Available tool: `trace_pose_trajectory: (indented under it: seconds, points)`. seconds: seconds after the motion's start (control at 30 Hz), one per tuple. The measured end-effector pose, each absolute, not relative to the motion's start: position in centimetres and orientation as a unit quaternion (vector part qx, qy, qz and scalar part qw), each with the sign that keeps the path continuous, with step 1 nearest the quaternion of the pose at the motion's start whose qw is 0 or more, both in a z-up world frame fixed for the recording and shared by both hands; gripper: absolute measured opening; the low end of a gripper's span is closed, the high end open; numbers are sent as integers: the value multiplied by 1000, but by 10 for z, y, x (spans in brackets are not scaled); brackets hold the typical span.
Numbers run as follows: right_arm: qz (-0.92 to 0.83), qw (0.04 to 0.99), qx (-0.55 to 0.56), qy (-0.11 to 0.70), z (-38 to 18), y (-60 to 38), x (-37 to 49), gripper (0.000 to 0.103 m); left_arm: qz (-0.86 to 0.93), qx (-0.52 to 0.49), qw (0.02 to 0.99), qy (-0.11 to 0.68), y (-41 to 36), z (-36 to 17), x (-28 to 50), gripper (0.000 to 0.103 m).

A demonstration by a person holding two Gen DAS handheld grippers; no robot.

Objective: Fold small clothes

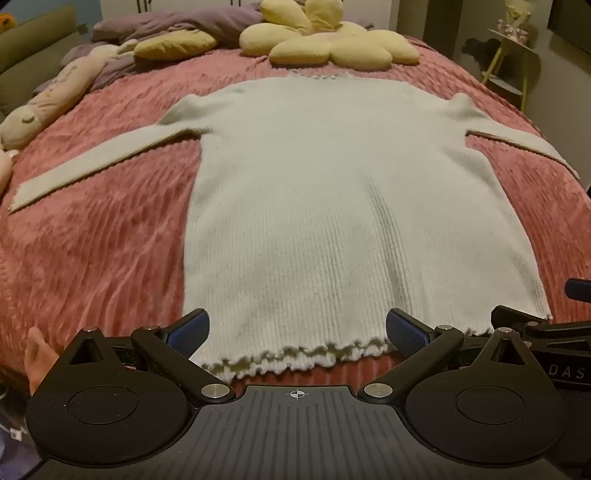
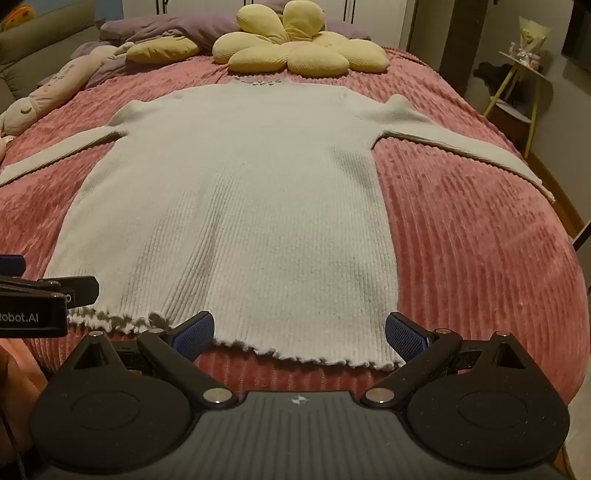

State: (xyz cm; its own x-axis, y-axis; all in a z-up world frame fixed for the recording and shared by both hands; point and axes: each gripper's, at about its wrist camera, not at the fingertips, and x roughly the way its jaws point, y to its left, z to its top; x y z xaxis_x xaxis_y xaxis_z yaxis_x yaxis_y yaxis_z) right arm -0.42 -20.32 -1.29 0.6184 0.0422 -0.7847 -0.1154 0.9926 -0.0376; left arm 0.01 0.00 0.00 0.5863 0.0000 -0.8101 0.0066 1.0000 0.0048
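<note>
A pale ribbed knit sweater (image 1: 332,192) (image 2: 236,206) lies spread flat on the pink bedspread (image 1: 96,240) (image 2: 480,258), collar away from me, both sleeves stretched out sideways, its frilled hem nearest me. My left gripper (image 1: 297,332) stands open over the hem's left part, its blue pads clear of the cloth. Over the hem's right part my right gripper (image 2: 299,334) is open too, with nothing pinched. Each gripper shows at the edge of the other's view.
A yellow flower-shaped cushion (image 1: 325,40) (image 2: 295,48) and purple bedding (image 1: 177,26) lie beyond the collar. A long plush toy (image 1: 55,99) lies along the bed's left side. A small yellow-legged side table (image 2: 517,92) stands right of the bed.
</note>
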Motion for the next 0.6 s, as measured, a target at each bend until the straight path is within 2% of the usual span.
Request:
trace_pose_trajectory:
  seconds: [0.6]
  points:
    - [46,897,-39,439,-14,-204,-2,99,-4,4,885,466,0,-5,1,103]
